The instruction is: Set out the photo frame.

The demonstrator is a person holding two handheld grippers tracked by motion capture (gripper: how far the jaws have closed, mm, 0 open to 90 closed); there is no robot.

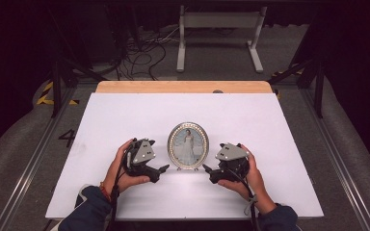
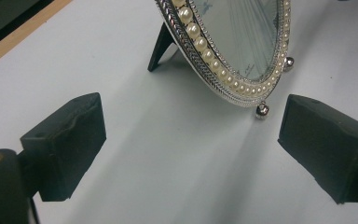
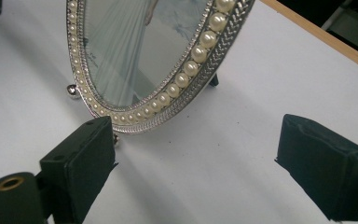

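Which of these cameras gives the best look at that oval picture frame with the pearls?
The high view: the picture frame shows whole there, standing upright between the two hand-held grippers. The left gripper view shows its lower edge, ball feet and back prop; the right gripper view shows its pearl rim and part of the photo.

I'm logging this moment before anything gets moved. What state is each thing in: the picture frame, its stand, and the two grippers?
Oval picture frame: upright on the white table, resting on small ball feet, untouched.
Back stand: folded out, propping the frame.
Left gripper: jaws open, empty, beside the frame's left.
Right gripper: jaws open, empty, beside the frame's right.
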